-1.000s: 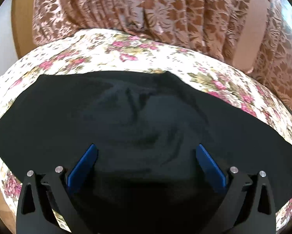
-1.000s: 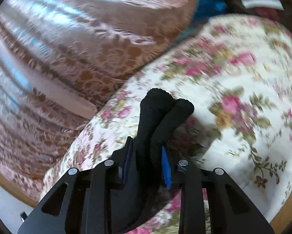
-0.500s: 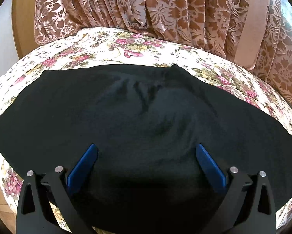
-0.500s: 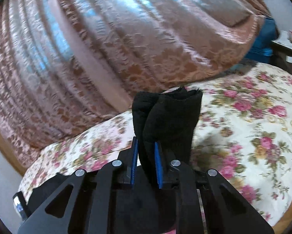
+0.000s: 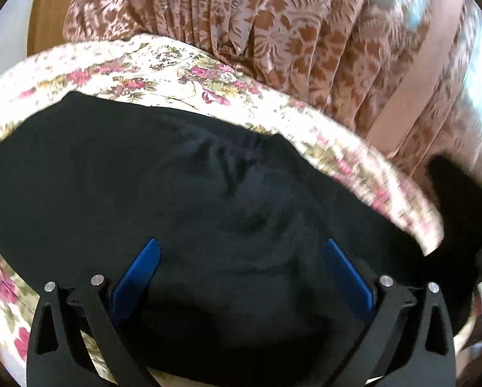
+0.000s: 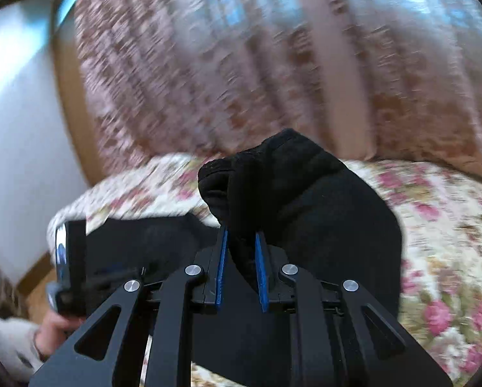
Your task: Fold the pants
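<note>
Black pants (image 5: 182, 187) lie spread across a floral bedspread (image 5: 163, 67). My left gripper (image 5: 241, 248) is open, its blue pads wide apart just over the pants' near part, holding nothing. My right gripper (image 6: 241, 238) is shut on a bunched end of the black pants (image 6: 292, 187) and holds it lifted above the bed; the rest of the cloth hangs down from it. That lifted end shows at the right edge of the left wrist view (image 5: 457, 200). The left gripper's body (image 6: 70, 264) shows at the left of the right wrist view.
Brown patterned curtains (image 5: 289, 32) hang right behind the bed. A white wall (image 6: 18, 122) and wooden frame stand at the left. The floral bedspread (image 6: 444, 225) extends to the right. A wooden floor shows at lower left.
My right gripper has swung left with the held pants end, raising it over the bed toward the left gripper. The left gripper stayed open over the pants, turning slightly.
</note>
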Motion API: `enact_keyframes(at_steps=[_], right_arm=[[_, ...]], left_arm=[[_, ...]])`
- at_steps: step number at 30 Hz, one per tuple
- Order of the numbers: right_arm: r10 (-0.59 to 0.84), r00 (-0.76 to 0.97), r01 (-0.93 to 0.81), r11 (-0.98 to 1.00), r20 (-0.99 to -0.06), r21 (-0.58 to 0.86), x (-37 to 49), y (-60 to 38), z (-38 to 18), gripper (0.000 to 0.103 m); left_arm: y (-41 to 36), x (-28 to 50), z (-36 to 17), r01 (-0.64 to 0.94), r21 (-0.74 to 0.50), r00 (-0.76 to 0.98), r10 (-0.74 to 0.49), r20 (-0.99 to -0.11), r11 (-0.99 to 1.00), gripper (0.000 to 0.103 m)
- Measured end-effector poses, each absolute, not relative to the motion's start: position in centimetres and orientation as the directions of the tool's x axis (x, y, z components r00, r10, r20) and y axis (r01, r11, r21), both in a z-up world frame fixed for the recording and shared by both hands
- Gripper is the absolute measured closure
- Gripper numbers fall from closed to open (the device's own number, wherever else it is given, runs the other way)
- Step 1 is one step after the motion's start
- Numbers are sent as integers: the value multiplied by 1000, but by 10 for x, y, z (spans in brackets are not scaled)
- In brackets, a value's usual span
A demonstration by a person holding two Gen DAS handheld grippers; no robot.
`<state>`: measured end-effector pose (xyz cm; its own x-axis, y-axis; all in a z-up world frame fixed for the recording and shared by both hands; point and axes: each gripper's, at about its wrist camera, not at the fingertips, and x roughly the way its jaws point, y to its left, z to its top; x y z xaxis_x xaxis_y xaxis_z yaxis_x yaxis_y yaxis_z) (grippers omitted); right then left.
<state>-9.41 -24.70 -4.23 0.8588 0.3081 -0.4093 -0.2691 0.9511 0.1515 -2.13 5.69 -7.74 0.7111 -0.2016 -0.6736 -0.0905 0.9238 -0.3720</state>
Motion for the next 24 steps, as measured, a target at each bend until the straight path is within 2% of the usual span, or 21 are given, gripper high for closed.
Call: enact_keyframes(at_steps=[6,9,10,11,12,14,18,20,23,24], right_arm=[[387,726,-385,914,-569,130,-73,-198,-102,87],[366,677,-393,913,-639,108,-71,-188,-127,86],[384,672,-401,908,-633,125,-72,-190,-129,85],[415,666,-411,898,-620,160,-74,-195,-126,78],[439,658,-418,889,-612,188,-75,-199,-125,61],[498,656,-426,865,-568,265,-83,-215,-116,47],[529,708,-404,847,-468,346,-97,-250,-96,47],[498,760,-340,852,-418,398,-97,-277,-84,47],[346,831,-146,891,-436,430,-84,-319,-75,47],[292,840,-86,905,-458,417,-77,-329,-74,54]], left_arm=[[65,-21,-79,-86,-450,714,-260,-650,889,2],[59,-17,-76,-58,-472,701,-301,-646,879,2],[58,-16,-75,-47,-479,698,-314,-644,877,2],[54,-13,-73,-28,-489,693,-336,-639,872,2],[51,-10,-70,-11,-499,687,-355,-633,867,2],[41,-3,-67,28,-518,667,-402,-627,855,2],[19,17,-61,91,-539,621,-471,-627,837,2],[9,27,-61,91,-536,596,-477,-646,839,2],[-14,44,-65,138,-506,528,-496,-690,851,3],[-20,46,-67,142,-488,518,-485,-705,861,3]])
